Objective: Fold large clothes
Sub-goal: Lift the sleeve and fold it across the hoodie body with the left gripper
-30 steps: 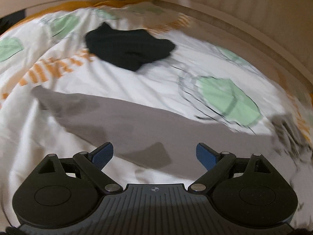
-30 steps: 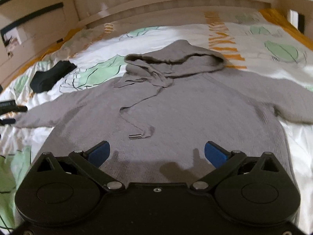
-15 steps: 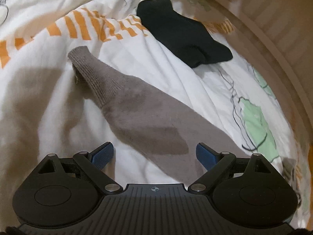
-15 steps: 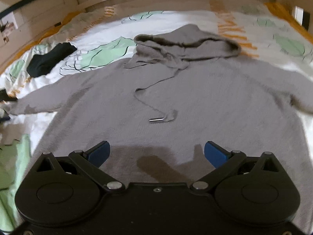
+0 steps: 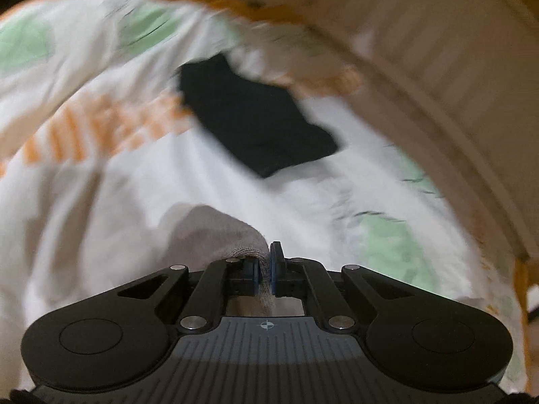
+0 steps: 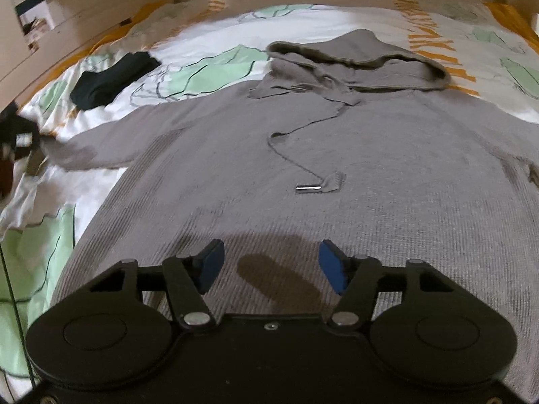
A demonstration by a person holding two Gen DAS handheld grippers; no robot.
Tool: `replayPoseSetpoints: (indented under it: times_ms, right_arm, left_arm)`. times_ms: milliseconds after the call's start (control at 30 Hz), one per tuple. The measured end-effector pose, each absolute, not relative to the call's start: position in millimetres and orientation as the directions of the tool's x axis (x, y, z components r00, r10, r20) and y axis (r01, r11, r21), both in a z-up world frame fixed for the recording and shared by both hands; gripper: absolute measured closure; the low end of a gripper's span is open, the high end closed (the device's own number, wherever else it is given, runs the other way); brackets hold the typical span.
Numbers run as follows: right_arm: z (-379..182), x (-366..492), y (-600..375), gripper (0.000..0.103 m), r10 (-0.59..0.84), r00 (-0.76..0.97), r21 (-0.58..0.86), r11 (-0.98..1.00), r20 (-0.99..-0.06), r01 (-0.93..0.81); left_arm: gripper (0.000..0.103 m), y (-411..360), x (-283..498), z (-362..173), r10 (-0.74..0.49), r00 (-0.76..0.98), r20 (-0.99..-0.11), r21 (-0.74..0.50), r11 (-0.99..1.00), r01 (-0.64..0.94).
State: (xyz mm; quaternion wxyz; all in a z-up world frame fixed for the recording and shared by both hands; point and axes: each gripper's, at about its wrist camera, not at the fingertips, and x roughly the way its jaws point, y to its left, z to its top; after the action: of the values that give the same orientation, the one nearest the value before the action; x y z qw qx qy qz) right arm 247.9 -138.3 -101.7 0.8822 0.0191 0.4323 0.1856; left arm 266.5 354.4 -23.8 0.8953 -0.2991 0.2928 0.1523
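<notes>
item: grey hoodie point(image 6: 337, 155), spread face-up on the patterned duvet point(image 6: 209, 67) so you can fold it. your left gripper point(image 5: 265, 269) has just clamped its sleeve cuff point(image 5: 232, 235). your right gripper point(image 6: 271, 266), jaws just narrowing, half-open, empty, hovers over the hem. black garment point(image 6: 111, 79) lies apart.

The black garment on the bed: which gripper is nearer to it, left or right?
Left. The left gripper, shut on the grey hoodie's sleeve, is just short of the black garment. The right gripper hovers over the hoodie's hem, farther away.
</notes>
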Motion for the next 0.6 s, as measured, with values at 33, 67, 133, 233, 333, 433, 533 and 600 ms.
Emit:
replayPoseSetpoints:
  times_ms: [33,67,133,233,333,433,533,600]
  right_arm:
    - [-101,246,-140,0.038,0.342,0.559,0.187,0.93,-0.755,-0.317]
    - [-100,245,-141,0.038,0.34,0.563,0.181,0.93,-0.754,-0.32]
    - [-97,241,-148,0.038,0.335,0.574,0.178,0.933,-0.747,-0.313]
    - [-94,237,-166,0.038,0.336,0.591,0.204,0.938,-0.733,-0.281]
    - [-93,233,-186,0.038,0.33,0.616,0.233,0.944,-0.716,-0.234]
    - [-94,230,-206,0.038,0.308,0.648,0.243,0.951,-0.696,-0.191]
    - [-97,226,-224,0.038,0.28,0.679,0.25,0.957,-0.679,-0.145]
    - [-100,224,-236,0.038,0.27,0.69,0.27,0.956,-0.671,-0.111]
  left_arm:
    - [0.098,343,269,-11,0.083,0.799,-0.596,-0.449,0.791,-0.417]
    - [0.098,331,272,3,0.065,0.816,-0.574,-0.449,0.809,-0.38]
    - [0.098,302,279,30,0.035,0.844,-0.535,-0.433,0.847,-0.309]
    - [0.098,247,292,67,-0.038,0.878,-0.477,-0.411,0.892,-0.185]
    - [0.098,195,301,88,-0.117,0.892,-0.436,-0.408,0.91,-0.08]
    - [0.098,139,315,94,-0.201,0.886,-0.419,-0.414,0.91,0.011]
    - [0.098,80,330,83,-0.273,0.86,-0.432,-0.413,0.907,0.081]
    - [0.098,46,337,67,-0.318,0.835,-0.45,-0.419,0.9,0.117]
